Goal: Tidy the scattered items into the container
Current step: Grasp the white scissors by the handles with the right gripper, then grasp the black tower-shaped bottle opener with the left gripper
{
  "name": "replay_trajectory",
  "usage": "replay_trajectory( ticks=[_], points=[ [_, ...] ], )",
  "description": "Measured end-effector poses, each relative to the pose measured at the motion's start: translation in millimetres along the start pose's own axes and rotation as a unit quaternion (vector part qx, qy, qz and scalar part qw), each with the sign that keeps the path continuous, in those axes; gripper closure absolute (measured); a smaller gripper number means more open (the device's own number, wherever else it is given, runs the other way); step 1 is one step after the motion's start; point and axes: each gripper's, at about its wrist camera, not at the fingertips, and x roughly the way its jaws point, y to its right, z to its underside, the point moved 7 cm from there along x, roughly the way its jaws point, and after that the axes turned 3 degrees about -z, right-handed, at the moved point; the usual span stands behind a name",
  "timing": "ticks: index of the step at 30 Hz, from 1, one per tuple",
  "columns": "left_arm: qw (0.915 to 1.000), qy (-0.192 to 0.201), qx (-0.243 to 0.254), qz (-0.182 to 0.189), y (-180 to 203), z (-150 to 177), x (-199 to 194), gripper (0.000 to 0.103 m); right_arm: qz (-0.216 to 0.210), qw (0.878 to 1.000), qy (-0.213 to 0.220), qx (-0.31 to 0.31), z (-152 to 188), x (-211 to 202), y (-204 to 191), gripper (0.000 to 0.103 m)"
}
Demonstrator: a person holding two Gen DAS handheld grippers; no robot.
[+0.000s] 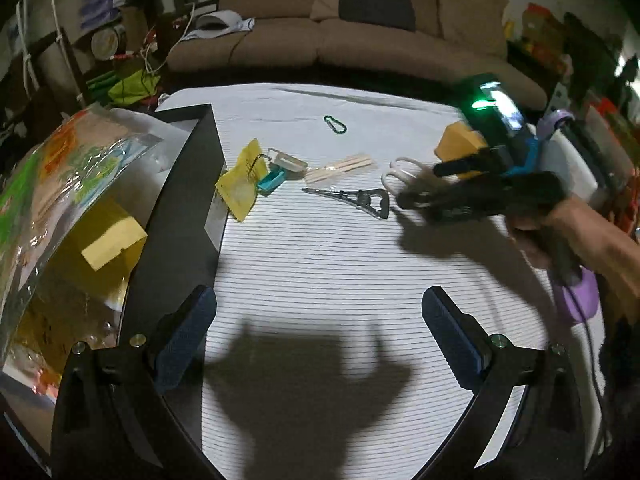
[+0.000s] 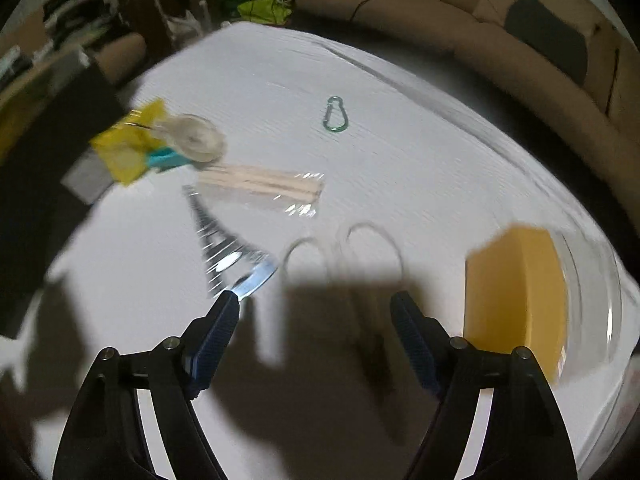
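Scattered items lie on a white striped cloth. An Eiffel-tower bottle opener (image 1: 352,200) (image 2: 224,248), a pack of wooden sticks (image 1: 340,166) (image 2: 260,188), white-handled scissors (image 1: 400,170) (image 2: 360,248), a green carabiner (image 1: 335,124) (image 2: 335,114), a yellow packet (image 1: 242,182) (image 2: 128,148) and a teal clip (image 1: 272,179) (image 2: 164,158). A black box (image 1: 176,208) at left holds a foil bag (image 1: 72,184). My left gripper (image 1: 320,336) is open and empty beside the box. My right gripper (image 2: 316,320) (image 1: 416,196) is open, just above the scissors.
A yellow sponge (image 2: 516,300) (image 1: 460,142) sits in a clear container (image 2: 592,280) at the right edge. A brown sofa (image 1: 360,36) stands behind the table. Clutter fills the far left of the room.
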Motion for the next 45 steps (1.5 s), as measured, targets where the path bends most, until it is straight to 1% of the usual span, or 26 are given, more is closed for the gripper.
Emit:
replay_trajectory(
  ticks=[3, 5, 6, 7, 8, 11, 13, 15, 17, 19, 21, 24, 26, 27, 29, 31, 32, 34, 35, 37, 38, 39, 40, 41, 42, 45],
  points=[
    [1.0000, -0.002, -0.004, 0.000, -4.7, -1.1, 4.1, 0.000, 0.011, 1.000, 0.024, -0.005, -5.2, 7.9, 1.6, 0.019],
    [1.0000, -0.003, -0.009, 0.002, -6.1, -2.0, 5.1, 0.000, -0.010, 1.000, 0.026, 0.013, -3.7, 10.6, 3.9, 0.022],
    [1.0000, -0.002, -0.008, 0.005, -6.1, -2.5, 4.3, 0.000, -0.018, 0.999, 0.025, 0.023, -2.0, 10.1, 6.5, 0.024],
    [1.0000, -0.001, -0.007, 0.005, -6.1, -2.4, 3.1, 0.000, -0.011, 0.999, 0.028, 0.025, 0.1, 6.9, 8.9, 0.041],
    [1.0000, 0.000, -0.008, 0.004, -6.1, -2.4, 2.2, 0.000, -0.006, 0.999, 0.025, 0.028, 3.1, 4.3, 11.2, 0.049],
    [0.9998, 0.004, -0.017, 0.011, -4.3, -3.4, 0.9, 0.000, -0.016, 1.000, 0.014, 0.022, 16.4, -4.1, 6.3, 0.050],
    [0.9996, 0.006, -0.020, 0.016, -0.4, -4.0, 1.4, 0.000, -0.009, 1.000, 0.005, 0.013, 28.5, -12.3, 1.3, 0.051],
    [0.9995, 0.006, -0.021, 0.024, 6.4, -4.7, 4.3, 0.000, -0.005, 1.000, 0.020, 0.017, 36.3, -29.0, -1.5, 0.051],
    [0.9989, 0.008, -0.027, 0.038, 13.7, -6.9, 11.0, 0.000, -0.012, 0.998, 0.052, 0.034, 43.8, -57.3, -2.5, 0.051],
    [0.9970, 0.007, -0.043, 0.063, 20.4, -11.8, 22.2, 0.000, -0.019, 0.995, 0.085, 0.051, 51.8, -92.0, -1.5, 0.052],
    [0.9958, 0.006, -0.062, 0.067, 25.2, -21.7, 41.7, 0.000, -0.014, 0.992, 0.105, 0.061, 59.5, -122.8, 0.3, 0.052],
    [0.9947, -0.001, -0.096, 0.038, 32.5, -42.7, 77.6, 0.000, -0.007, 0.987, 0.136, 0.084, 68.8, -158.6, 7.6, 0.052],
    [0.9903, -0.009, -0.136, 0.028, 42.1, -57.8, 100.5, 0.000, -0.005, 0.984, 0.144, 0.100, 68.1, -168.0, 16.1, 0.053],
    [0.9896, -0.005, -0.141, 0.026, 46.2, -62.4, 107.0, 0.000, -0.009, 0.983, 0.149, 0.107, 69.3, -171.3, 19.5, 0.053],
    [0.9911, -0.001, -0.133, -0.008, 58.0, -72.7, 126.6, 0.000, -0.026, 0.981, 0.152, 0.119, 71.8, -175.1, 23.5, 0.053],
    [0.9907, -0.025, -0.119, -0.062, 62.5, -73.0, 150.3, 0.000, -0.026, 0.980, 0.154, 0.124, 76.4, -179.3, 28.8, 0.053],
    [0.9886, -0.042, -0.124, -0.075, 62.2, -70.3, 163.2, 0.000, -0.024, 0.980, 0.152, 0.122, 78.9, -181.2, 30.6, 0.053],
    [0.9871, -0.033, -0.122, -0.098, 62.0, -72.1, 168.2, 0.001, -0.019, 0.982, 0.144, 0.123, 82.5, -178.6, 32.1, 0.053],
    [0.9865, -0.035, -0.128, -0.096, 62.1, -73.4, 170.9, 0.000, -0.021, 0.982, 0.142, 0.122, 82.4, -176.8, 32.0, 0.053],
    [0.9855, -0.027, -0.134, -0.101, 60.9, -77.1, 169.7, 0.009, -0.029, 0.982, 0.144, 0.118, 86.1, -178.8, 28.6, 0.054],
    [0.9860, -0.017, -0.132, -0.101, 61.7, -78.4, 167.0, 0.027, -0.031, 0.982, 0.145, 0.114, 86.7, -180.7, 26.0, 0.054],
    [0.9871, -0.008, -0.126, -0.098, 62.6, -79.5, 163.3, 0.049, -0.030, 0.983, 0.148, 0.108, 87.0, -183.6, 24.4, 0.054],
    [0.9882, -0.005, -0.121, -0.093, 63.6, -79.4, 160.0, 0.062, -0.029, 0.983, 0.150, 0.106, 86.4, -183.9, 21.3, 0.054],
    [0.9898, -0.005, -0.114, -0.085, 65.2, -79.1, 157.4, 0.086, -0.031, 0.983, 0.150, 0.106, 86.0, -185.1, 20.6, 0.054],
    [0.9918, -0.008, -0.108, -0.068, 67.2, -78.0, 154.8, 0.089, -0.033, 0.982, 0.153, 0.108, 84.9, -188.0, 20.5, 0.054],
    [0.9946, -0.014, -0.093, -0.044, 69.3, -68.2, 146.2, 0.090, -0.036, 0.980, 0.161, 0.115, 83.0, -194.9, 21.8, 0.054]
  ],
)
